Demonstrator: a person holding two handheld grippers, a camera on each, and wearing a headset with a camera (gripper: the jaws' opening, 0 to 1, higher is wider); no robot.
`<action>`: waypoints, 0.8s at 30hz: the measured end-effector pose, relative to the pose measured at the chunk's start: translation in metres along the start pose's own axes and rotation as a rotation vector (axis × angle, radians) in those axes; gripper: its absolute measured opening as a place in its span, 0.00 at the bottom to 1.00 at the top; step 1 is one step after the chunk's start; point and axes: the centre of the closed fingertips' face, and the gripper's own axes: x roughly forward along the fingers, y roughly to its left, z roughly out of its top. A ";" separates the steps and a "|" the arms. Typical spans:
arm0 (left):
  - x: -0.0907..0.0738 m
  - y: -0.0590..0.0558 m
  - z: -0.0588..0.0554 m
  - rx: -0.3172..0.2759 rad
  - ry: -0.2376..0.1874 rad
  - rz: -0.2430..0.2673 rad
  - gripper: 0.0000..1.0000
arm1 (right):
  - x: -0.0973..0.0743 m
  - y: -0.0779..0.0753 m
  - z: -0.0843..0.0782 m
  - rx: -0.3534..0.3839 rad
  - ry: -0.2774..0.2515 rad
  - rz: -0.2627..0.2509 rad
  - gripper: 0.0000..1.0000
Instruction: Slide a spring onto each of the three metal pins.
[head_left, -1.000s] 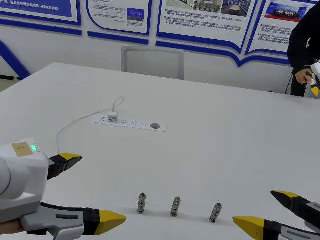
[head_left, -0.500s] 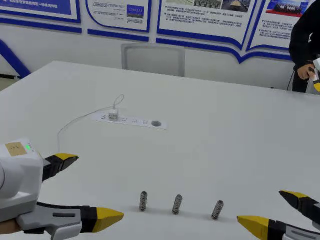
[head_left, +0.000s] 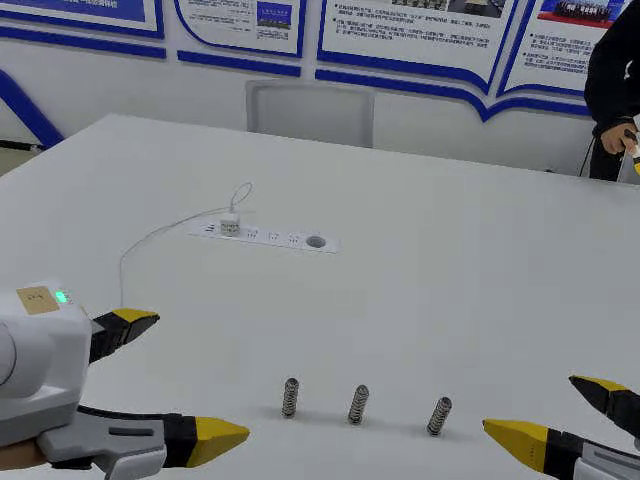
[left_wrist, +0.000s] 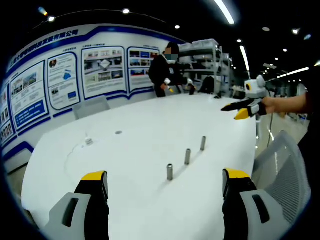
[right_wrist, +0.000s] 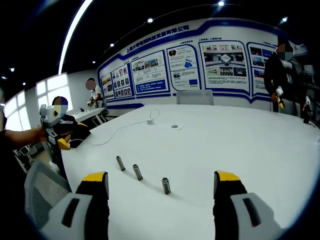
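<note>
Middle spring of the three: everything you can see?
The middle spring is a small grey metal coil standing nearly upright, leaning slightly, on the white table, midway in a row with two like it, apart from both. Only the table touches it. Whether a pin runs inside is too small to tell.

Counter: white, broad, smooth on top.
Near edge: left spring, middle spring and right spring stand upright in one row, each apart from the next.
Farther back: white power strip lies flat, with a round port at its right end.
On the strip: small charger, its white cable looping leftward across the counter.
</note>
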 end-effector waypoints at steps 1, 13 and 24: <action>0.000 0.000 -0.001 0.000 0.001 -0.001 0.97 | 0.000 0.000 -0.001 0.003 0.000 0.001 0.87; 0.003 -0.003 -0.008 -0.015 0.014 -0.009 0.96 | 0.002 0.004 -0.010 0.029 0.015 0.010 0.87; 0.003 -0.006 -0.010 -0.008 0.027 -0.014 0.95 | 0.001 0.008 -0.012 0.050 0.012 0.017 0.86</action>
